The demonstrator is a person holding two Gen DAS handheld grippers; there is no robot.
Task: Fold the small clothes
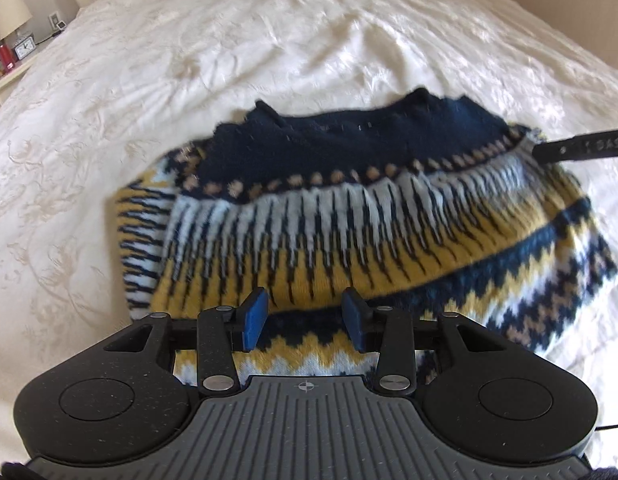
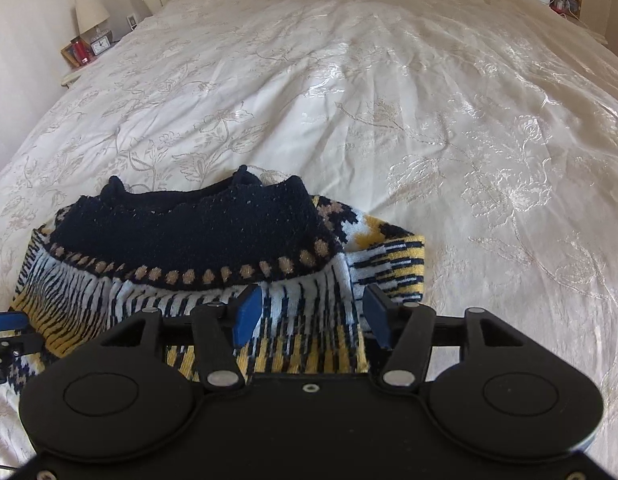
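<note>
- My left gripper [image 1: 305,316] is spread wide with nothing in it, hovering low over the patterned knit sweater [image 1: 349,220].
- Right gripper [image 2: 314,314] is the same: gaping, empty, over the sweater's right side.
- The sweater's lying bunched on a cream embroidered bedspread [image 2: 429,120].
- Lamp [image 2: 91,10] and clock [image 2: 100,45] sit on the nightstand; the near hem's cut off.

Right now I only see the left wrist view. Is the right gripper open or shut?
Observer: Open. The right gripper hovers over the sweater, jaws apart, clamping nothing.
Operator: Is the sleeve on that side tucked in?
Observer: It looks so. A striped sleeve lies against the sweater's right edge, on the bedspread.
</note>
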